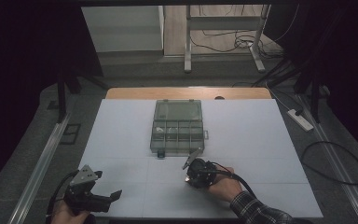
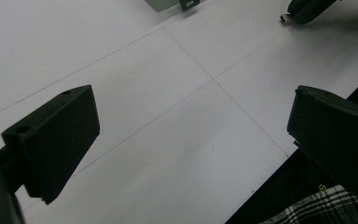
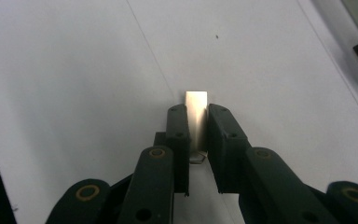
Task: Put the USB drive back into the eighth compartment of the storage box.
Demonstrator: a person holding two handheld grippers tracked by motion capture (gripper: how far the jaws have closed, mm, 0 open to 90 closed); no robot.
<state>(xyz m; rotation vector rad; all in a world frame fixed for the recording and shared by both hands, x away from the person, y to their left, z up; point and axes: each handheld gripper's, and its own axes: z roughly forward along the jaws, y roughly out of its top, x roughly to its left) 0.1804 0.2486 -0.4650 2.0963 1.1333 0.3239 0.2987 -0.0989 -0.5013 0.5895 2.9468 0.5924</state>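
Two fingers (image 3: pixel 179 135) of the right gripper (image 3: pixel 197 122) are clenched on a small pale flat piece (image 3: pixel 196 105), which stands out beyond the fingertips and hangs just above the white desk (image 3: pixel 74 70); what the piece is made of cannot be told. In the high view the right gripper (image 1: pixel 196 171) sits just in front of the compartment box (image 1: pixel 178 127), near its front right corner, apart from it; a hand (image 1: pixel 223 186) in a plaid sleeve (image 1: pixel 256 212) holds the gripper.

Step in hand, by judgement: carrying the piece between the box and the desk; whether toward or away from the box cannot be told. If toward it, the next move calls for lifting the piece over the front wall and lining it up with one compartment before release.

The left gripper (image 1: pixel 103 198) rests at the near left edge of the desk, well apart from the box; its fingers (image 2: pixel 51 140) are released, spread wide, grasping nothing.

The open lid (image 1: pixel 178 111) lies flat behind the compartments; the front latches (image 1: pixel 160 154) stand nearest the right gripper and could catch the piece on a low approach. Cables (image 1: pixel 335 163) lie on the floor, clear of the work.
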